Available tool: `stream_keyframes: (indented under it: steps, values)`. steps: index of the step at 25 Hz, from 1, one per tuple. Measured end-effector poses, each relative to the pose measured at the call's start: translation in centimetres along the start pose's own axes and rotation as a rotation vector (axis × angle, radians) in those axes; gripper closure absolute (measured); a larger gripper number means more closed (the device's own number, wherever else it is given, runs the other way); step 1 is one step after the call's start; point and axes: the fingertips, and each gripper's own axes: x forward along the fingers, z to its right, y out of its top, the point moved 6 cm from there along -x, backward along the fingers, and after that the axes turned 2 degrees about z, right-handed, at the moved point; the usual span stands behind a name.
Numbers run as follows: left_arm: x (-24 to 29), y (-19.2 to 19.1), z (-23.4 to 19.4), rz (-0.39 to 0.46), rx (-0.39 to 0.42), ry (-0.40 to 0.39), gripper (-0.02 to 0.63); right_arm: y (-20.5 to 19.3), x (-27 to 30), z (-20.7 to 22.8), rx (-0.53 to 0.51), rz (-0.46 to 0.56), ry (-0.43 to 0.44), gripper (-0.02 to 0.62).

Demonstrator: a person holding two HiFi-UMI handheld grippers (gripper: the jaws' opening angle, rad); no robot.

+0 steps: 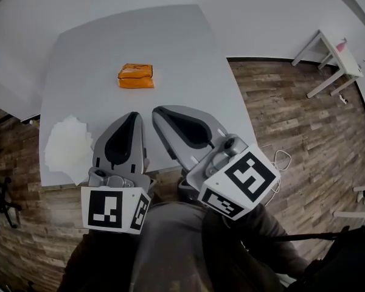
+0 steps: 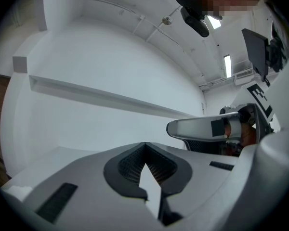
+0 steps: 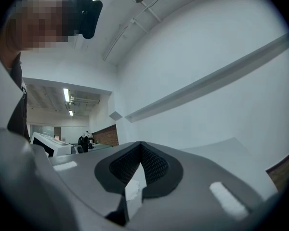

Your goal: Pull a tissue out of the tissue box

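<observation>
the orange tissue box [image 1: 135, 76] sits mid-desk [image 1: 188, 47], at 12 o'clock from both grippers, probably so either can reach it. left gripper [image 1: 134, 117] and right gripper [image 1: 159, 112] point level, fingers [image 2: 127, 170] together and empty. loose white tissues [image 1: 68, 146] lie at 8 o'clock, outside the box.

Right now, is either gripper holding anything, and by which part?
Nothing is held. The left gripper and right gripper are both shut and empty; the orange tissue pack lies apart on the table.

Closed tongs [image 3: 140, 149] before white wall [image 3: 209, 57]
</observation>
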Motion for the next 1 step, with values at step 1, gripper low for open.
stream_keyframes:
  steps: [1]
  values:
    - [0.0, -0.01, -0.01, 0.0, -0.001, -0.002, 0.606, 0.0, 0.04, -0.01, -0.001, 0.0, -0.001, 0.594]
